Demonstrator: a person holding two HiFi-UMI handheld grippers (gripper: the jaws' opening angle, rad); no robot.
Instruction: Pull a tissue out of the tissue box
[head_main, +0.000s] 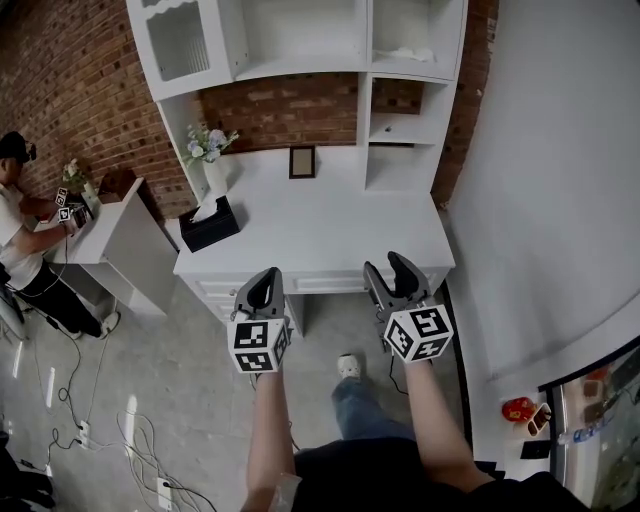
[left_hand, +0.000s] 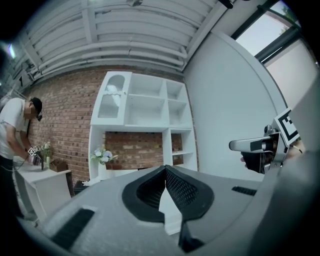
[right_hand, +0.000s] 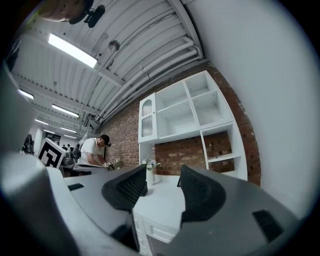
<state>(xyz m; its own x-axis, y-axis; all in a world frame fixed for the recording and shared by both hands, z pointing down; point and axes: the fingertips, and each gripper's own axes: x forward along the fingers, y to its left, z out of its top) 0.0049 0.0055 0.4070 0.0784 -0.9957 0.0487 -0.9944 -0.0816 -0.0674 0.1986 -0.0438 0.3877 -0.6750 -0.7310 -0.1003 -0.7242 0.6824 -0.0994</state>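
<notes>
A black tissue box (head_main: 211, 230) stands at the left end of the white desk (head_main: 330, 225), and a white tissue (head_main: 205, 210) sticks up from its top. Both grippers hang in front of the desk's near edge, well short of the box. My left gripper (head_main: 268, 276) has its jaws shut, tips touching, with nothing between them (left_hand: 165, 168). My right gripper (head_main: 388, 264) is open and holds nothing (right_hand: 162, 181). In the left gripper view the box (left_hand: 78, 186) shows only as a dark shape low at the left.
A white vase of flowers (head_main: 213, 170) stands behind the box, and a small picture frame (head_main: 302, 161) leans at the desk's back. White shelves (head_main: 300, 40) rise above. A person (head_main: 22, 235) works at a second white table (head_main: 115, 235) on the left. Cables (head_main: 120, 440) lie on the floor.
</notes>
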